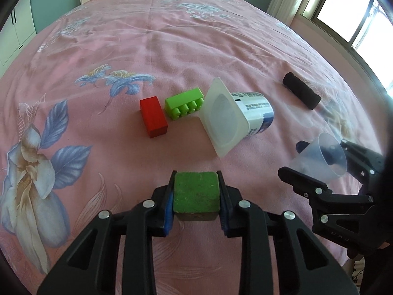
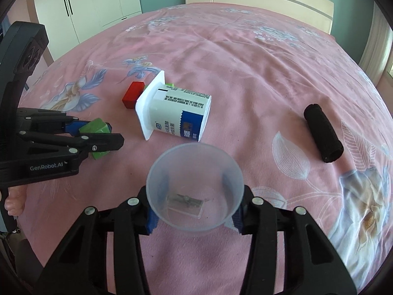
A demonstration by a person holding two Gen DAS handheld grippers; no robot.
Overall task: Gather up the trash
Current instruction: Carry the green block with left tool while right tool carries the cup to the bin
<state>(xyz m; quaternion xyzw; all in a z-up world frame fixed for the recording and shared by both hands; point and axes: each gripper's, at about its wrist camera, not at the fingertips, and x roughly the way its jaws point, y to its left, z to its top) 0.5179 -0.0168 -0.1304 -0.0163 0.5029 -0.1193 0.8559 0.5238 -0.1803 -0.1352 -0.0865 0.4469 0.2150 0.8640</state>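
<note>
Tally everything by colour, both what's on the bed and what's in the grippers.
Green: 2, cube in left gripper, studded brick
Red: 1, block
White: 1, yogurt cup
Black: 1, roll
Clear: 1, cup in right gripper
Total: 6

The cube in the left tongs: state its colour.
Green cube, clamped in the left tongs; the left wrist view shows it best.

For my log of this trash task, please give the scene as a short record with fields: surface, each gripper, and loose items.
surface: pink floral bedsheet
left gripper: shut on green block
right gripper: shut on clear plastic cup, mouth toward camera
lying loose: yogurt cup on its side; red block; green toy brick; black cylinder
</note>
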